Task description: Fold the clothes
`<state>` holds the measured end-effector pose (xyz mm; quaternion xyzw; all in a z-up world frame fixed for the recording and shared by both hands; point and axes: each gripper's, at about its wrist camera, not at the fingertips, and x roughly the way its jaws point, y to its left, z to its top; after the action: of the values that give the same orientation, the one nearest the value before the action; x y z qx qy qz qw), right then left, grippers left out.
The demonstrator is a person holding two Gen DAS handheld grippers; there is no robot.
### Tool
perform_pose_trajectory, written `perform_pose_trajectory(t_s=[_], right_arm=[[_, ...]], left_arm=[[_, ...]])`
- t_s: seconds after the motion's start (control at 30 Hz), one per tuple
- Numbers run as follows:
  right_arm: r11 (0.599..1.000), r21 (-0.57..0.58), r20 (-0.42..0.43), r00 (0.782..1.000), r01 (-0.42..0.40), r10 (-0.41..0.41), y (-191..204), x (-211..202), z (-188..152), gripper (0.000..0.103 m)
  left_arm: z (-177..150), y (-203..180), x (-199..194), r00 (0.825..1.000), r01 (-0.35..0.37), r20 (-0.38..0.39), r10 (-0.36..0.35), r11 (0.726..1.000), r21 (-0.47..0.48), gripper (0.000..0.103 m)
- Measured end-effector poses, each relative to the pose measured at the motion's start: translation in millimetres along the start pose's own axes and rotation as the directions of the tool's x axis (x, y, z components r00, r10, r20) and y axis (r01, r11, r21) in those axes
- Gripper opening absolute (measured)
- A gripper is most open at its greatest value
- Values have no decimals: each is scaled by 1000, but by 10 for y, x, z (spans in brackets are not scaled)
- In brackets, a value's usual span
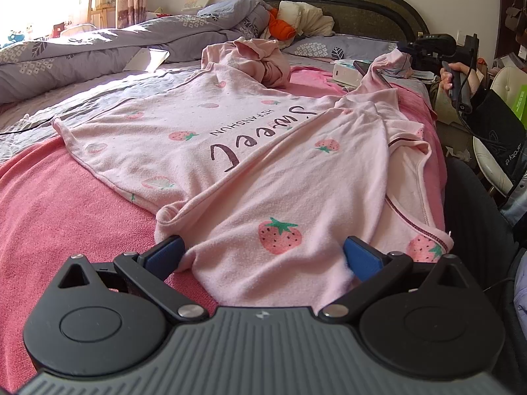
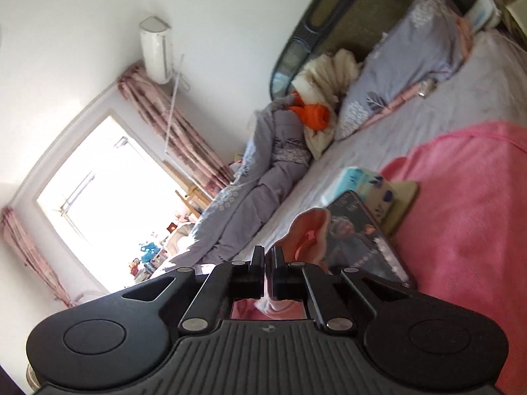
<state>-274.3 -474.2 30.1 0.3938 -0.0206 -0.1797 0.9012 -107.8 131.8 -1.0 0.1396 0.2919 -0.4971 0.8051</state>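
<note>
A pale pink T-shirt (image 1: 250, 151) with strawberry prints and the word "Sweet" lies spread on a pink blanket (image 1: 66, 204) on the bed. My left gripper (image 1: 263, 247) is open, its blue pads on either side of the shirt's near sleeve, which lies between them. My right gripper (image 2: 268, 256) is shut on a fold of the same pink shirt (image 2: 309, 230), lifted above the bed. In the left wrist view that far edge of the shirt (image 1: 392, 62) is raised by the right gripper.
A crumpled pink garment (image 1: 260, 59) lies beyond the shirt. A grey quilt (image 1: 82, 52), pillows and an orange item (image 1: 280, 26) sit toward the headboard (image 1: 346, 3). A tablet (image 2: 359, 240) and a tissue pack (image 2: 365, 181) lie on the bed. A chair (image 1: 494, 151) stands right.
</note>
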Motion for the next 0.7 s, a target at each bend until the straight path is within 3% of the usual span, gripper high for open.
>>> perform_pose_trajectory(t_s=[0.13, 0.23, 0.3, 0.33, 0.37, 0.4, 0.43, 0.5, 0.57, 0.6, 0.63, 0.7], right_arm=[[980, -156, -81, 991, -122, 111, 530, 56, -171, 6], [929, -250, -251, 945, -272, 210, 981, 143, -620, 6], [900, -295, -328, 918, -322, 222, 1165, 134, -931, 8], [894, -310, -342, 915, -323, 212, 1197, 113, -1047, 12], [898, -326, -333, 925, -297, 185, 1177, 79, -1121, 15], [903, -358, -295, 947, -236, 130, 1121, 28, -1163, 27], [905, -395, -243, 968, -158, 63, 1049, -33, -1194, 41], [905, -425, -103, 992, 28, -78, 811, -131, -1131, 52], [895, -395, 32, 976, 208, -213, 535, -205, -1007, 56], [894, -345, 80, 958, 285, -274, 379, -221, -908, 65], [894, -293, 107, 941, 339, -321, 257, -230, -831, 75], [898, -212, 101, 923, 385, -372, 67, -182, -727, 81]], left_arm=[[-1, 15, -4, 1000, 8, 2, -8, 1000, -10, 103], [-1, -6, -4, 1000, -1, 2, 1, 1000, 0, 103], [-2, -24, -4, 1000, -9, 2, 9, 1000, 10, 103], [-3, -28, -6, 1000, -11, 2, 11, 1000, 11, 103], [-3, -28, -8, 1000, -11, 2, 11, 1000, 11, 103], [-3, -27, -8, 1000, -10, 2, 10, 1000, 10, 103], [-3, -25, -9, 1000, -9, 2, 9, 1000, 9, 103], [-4, -17, -9, 1000, -6, 2, 6, 1000, 6, 103], [-5, -7, -9, 1000, -2, 3, 2, 1000, 2, 103], [-5, -1, -9, 1000, 0, 2, 0, 1000, -1, 103], [-5, -1, -8, 1000, 0, 2, 0, 1000, -2, 103], [-3, -1, -7, 1000, 0, 2, 0, 1000, -2, 103]])
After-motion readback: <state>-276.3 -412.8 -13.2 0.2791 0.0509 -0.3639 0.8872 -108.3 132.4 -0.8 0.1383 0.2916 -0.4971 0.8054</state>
